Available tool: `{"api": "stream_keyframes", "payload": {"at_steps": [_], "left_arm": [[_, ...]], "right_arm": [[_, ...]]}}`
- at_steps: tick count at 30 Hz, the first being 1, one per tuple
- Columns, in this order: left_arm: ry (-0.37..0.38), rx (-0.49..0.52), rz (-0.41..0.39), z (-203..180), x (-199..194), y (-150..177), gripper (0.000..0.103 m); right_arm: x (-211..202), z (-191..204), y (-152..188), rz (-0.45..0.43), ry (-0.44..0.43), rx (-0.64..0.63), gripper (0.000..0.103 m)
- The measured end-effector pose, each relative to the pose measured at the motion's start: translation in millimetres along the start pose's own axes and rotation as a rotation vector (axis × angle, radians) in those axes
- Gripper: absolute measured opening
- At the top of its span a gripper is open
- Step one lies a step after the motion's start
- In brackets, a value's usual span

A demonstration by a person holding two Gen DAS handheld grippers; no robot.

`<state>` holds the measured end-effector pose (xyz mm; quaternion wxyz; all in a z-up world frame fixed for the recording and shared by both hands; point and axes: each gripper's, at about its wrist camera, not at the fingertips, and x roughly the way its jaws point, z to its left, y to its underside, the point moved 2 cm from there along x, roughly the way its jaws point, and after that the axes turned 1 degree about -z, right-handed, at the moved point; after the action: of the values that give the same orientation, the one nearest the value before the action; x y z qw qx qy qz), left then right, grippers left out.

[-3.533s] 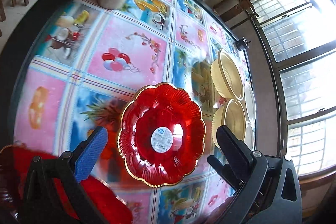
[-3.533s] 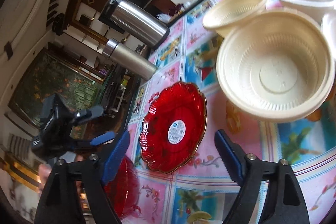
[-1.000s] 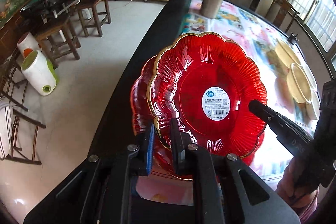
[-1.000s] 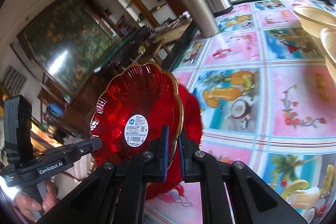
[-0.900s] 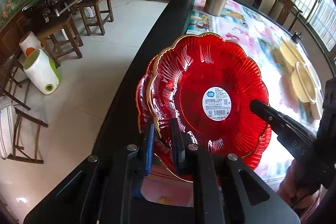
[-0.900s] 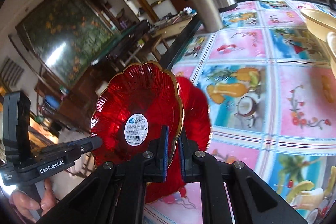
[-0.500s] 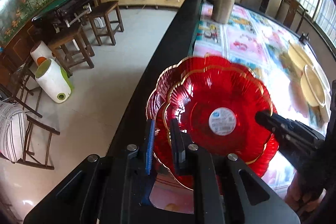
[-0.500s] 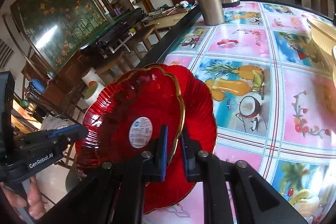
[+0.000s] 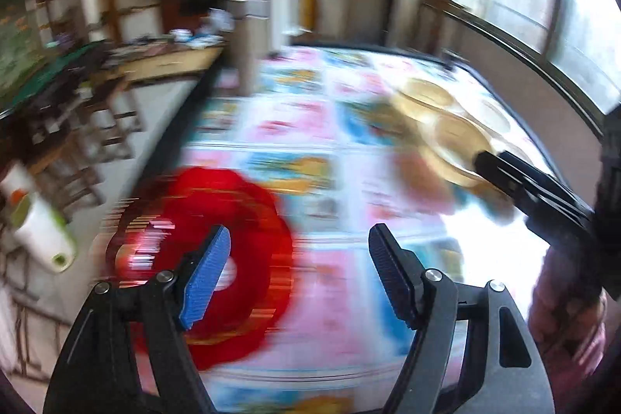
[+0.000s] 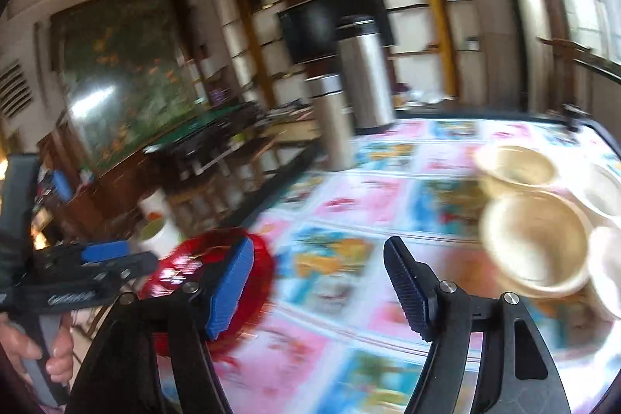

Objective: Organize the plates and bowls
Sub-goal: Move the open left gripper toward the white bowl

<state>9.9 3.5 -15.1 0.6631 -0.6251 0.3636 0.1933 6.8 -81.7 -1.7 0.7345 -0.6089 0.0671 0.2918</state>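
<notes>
Both views are blurred by motion. The red scalloped plates point(image 9: 217, 220) lie stacked near the left edge of the table; in the right wrist view the red plates point(image 10: 194, 262) sit low on the left. My left gripper point(image 9: 297, 274) is above and to the right of them, its jaws opening with nothing between them. My right gripper point(image 10: 318, 288) is also opening and empty, right of the plates. Several cream bowls point(image 10: 535, 239) stand at the right of the table; the cream bowls point(image 9: 458, 138) show far right in the left wrist view.
The table point(image 10: 372, 204) has a bright fruit-print cloth and a dark edge on the left. Two steel flasks point(image 10: 363, 76) stand at its far end. Stools and a white bin point(image 9: 42, 231) are on the floor to the left.
Both grippers have let go of the top red plate, which now lies on the stack. Both have opened wide, risen and swung to the right, toward the bowls.
</notes>
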Motion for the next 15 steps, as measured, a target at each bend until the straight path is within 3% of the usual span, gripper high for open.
{"api": "stream_keyframes", "payload": {"at_steps": [7,15], "left_arm": [[0.238,0.032,0.146,-92,43,-12,0.074],[0.379,-0.020,0.266,-174,82,-48,0.074]], "right_arm": [[-62,-113,21,-0.033,0.186,0.154,0.072],[-131,-246,22,-0.073,0.322,0.403,0.074]]}}
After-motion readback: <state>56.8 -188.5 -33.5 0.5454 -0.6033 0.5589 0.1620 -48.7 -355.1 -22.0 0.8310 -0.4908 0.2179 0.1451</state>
